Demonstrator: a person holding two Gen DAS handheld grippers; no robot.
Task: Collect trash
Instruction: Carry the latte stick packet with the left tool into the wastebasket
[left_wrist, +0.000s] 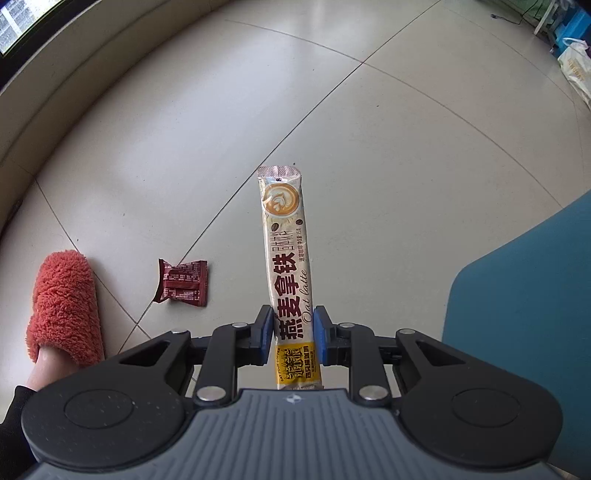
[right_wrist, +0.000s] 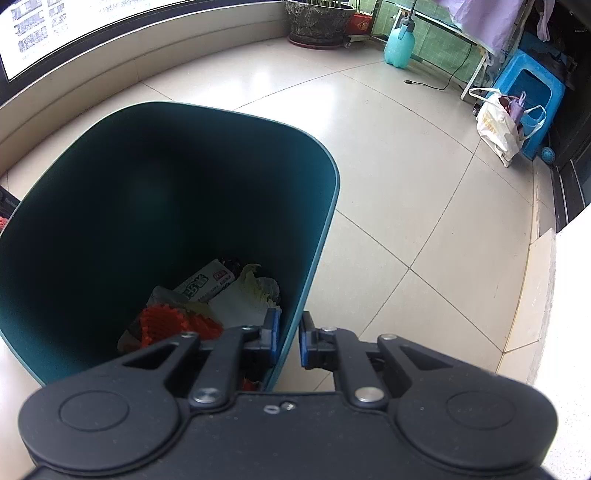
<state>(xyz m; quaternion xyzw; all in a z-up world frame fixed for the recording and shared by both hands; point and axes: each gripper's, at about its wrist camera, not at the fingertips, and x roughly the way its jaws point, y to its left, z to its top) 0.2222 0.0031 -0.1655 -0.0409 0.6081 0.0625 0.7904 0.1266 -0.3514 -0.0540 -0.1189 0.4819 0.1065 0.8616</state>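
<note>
The left claw is clenched on a long oat latte sachet, gripping it near its lower, yellow-printed end so that the packet's long axis runs straight out ahead of the fingers, its sealed tip pointing away over the tiled floor. The sachet is off the floor, carried in the air. To the right of it in the left wrist view, the teal wall of the bin fills the near right corner, so the bin lies to the right of the held packet and close by. The right claw straddles the bin's rim, one finger inside and one outside, closed on the thin wall and apparently steadying or tilting it; inside the bin there is already rubbish, among it a white wrapper, a pale leaf and something orange. The coming move looks like a sideways swing of the left claw to the right until the sachet hangs over the bin's mouth, then letting go. A dark red wrapper is lying on the floor to the near left, beside an orange fuzzy slipper, nearer the left claw than the right.
</note>
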